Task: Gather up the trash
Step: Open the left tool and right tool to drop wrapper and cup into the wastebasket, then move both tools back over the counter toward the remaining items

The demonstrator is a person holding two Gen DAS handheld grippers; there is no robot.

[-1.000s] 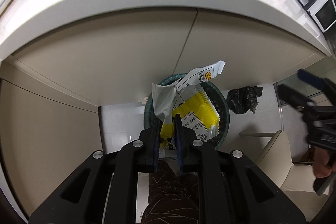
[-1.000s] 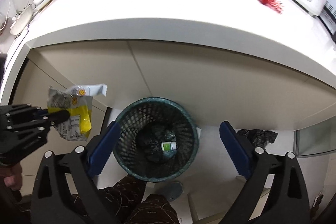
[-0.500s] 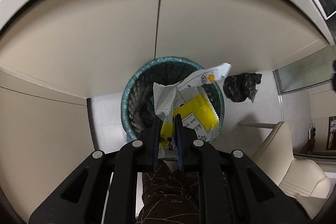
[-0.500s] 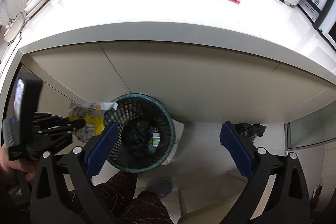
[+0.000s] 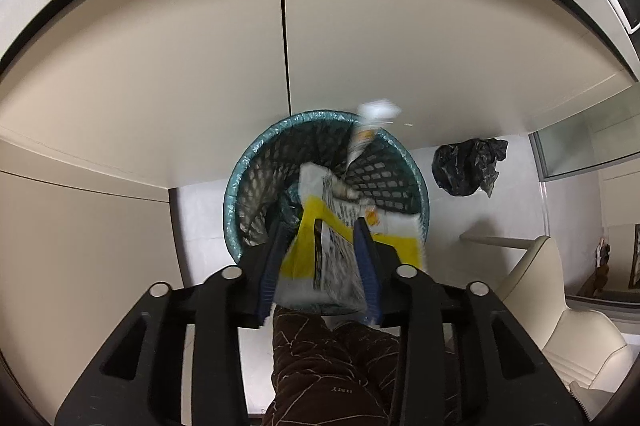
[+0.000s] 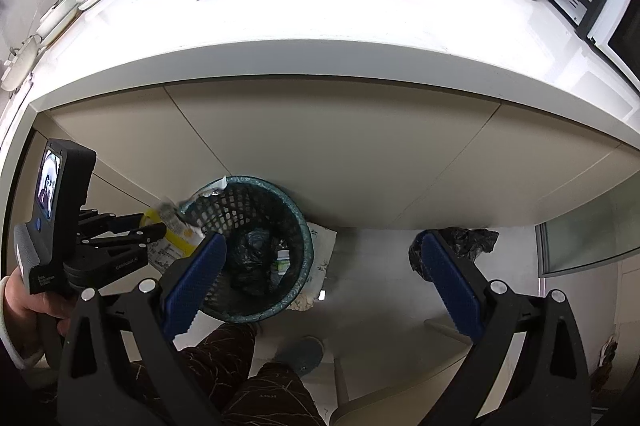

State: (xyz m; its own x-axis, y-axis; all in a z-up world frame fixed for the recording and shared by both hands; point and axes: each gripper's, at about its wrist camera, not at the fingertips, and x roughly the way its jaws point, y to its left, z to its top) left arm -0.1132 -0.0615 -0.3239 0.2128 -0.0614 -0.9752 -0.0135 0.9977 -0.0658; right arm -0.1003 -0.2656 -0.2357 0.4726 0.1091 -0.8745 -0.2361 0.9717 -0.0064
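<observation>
Your left gripper (image 5: pixel 320 230) has its blue pads spread, the crinkly yellow-and-white snack wrapper (image 5: pixel 340 226) loose between them, motion-blurred, over the round teal mesh wastebasket (image 5: pixel 256 162). Your right gripper (image 6: pixel 320 258) stands wide apart, holding nothing. A crumpled black plastic bag (image 5: pixel 468 162) lies right of the basket.
</observation>
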